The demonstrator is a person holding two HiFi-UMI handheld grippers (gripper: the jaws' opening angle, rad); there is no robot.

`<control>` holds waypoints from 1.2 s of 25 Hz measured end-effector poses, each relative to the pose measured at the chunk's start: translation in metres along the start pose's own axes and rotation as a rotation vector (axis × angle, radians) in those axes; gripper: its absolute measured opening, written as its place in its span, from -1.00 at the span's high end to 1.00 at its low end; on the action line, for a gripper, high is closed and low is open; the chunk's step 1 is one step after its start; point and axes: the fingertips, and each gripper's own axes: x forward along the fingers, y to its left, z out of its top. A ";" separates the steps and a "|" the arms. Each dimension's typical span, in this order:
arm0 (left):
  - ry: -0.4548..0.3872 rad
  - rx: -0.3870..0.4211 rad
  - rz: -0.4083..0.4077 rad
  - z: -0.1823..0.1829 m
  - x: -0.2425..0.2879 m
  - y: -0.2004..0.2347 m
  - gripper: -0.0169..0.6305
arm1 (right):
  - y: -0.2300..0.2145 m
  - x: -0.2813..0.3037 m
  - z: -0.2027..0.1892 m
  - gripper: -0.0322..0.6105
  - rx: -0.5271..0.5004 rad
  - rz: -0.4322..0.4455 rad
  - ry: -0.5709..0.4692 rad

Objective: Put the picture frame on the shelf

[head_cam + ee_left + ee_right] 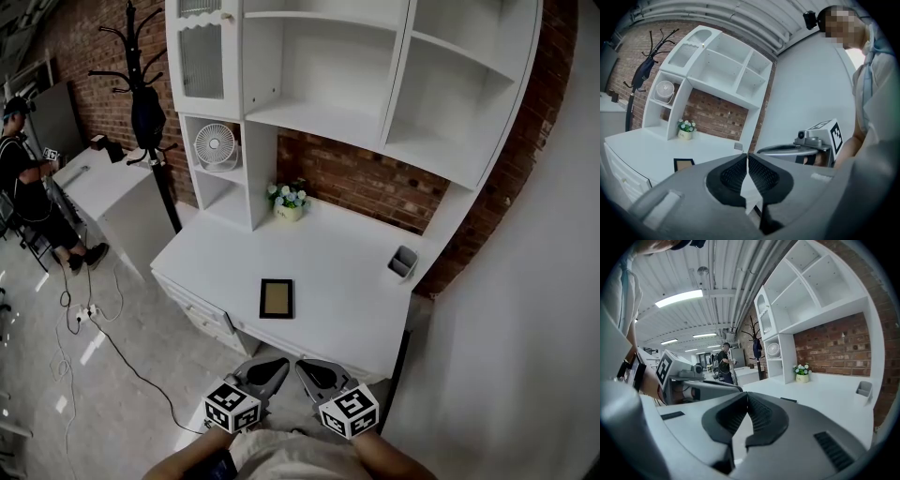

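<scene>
Nearest to the camera: the left hand-held gripper (pixel 278 363) and the right hand-held gripper (pixel 306 365) hang side by side on the near side of the picture frame (pixel 277 298), off the front edge of the white surface (pixel 356 281). Both have their jaws pressed together with nothing in them, so nobody's grabbed anything yet.

The picture frame lies flat on the surface, dark border around a tan middle, well apart from both grippers. My guess is it's light and stiff, maybe with a glass front, so don't squeeze the middle or drop it. Lying flat, it's awkward to pinch. I'd open one gripper and bite the border on the frame's near or side edge, possibly tipping it up with the other one first. The border looks smooth, so it could slip.

Beyond the frame sits a small flower pot (pixel 289 202), and off to the frame's right, a bit farther back, a little cup (pixel 402 262). Past all that, behind and above the frame, the white shelf (pixel 328 114) has open compartments that look free.
</scene>
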 end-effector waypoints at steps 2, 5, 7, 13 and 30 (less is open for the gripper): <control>0.000 -0.001 0.004 0.000 -0.001 0.004 0.89 | 0.001 0.004 0.001 0.85 -0.001 0.005 -0.001; -0.001 -0.005 0.005 0.002 -0.002 0.011 0.89 | 0.001 0.011 0.003 0.85 0.004 0.003 0.002; -0.003 -0.004 0.003 0.006 -0.001 0.017 0.89 | -0.002 0.017 0.005 0.85 0.004 0.001 0.004; -0.007 -0.002 -0.006 0.019 0.004 0.042 0.89 | -0.016 0.036 0.018 0.85 0.014 -0.022 -0.004; 0.092 0.014 -0.018 0.027 0.031 0.139 0.89 | -0.060 0.114 0.029 0.83 0.044 -0.120 0.044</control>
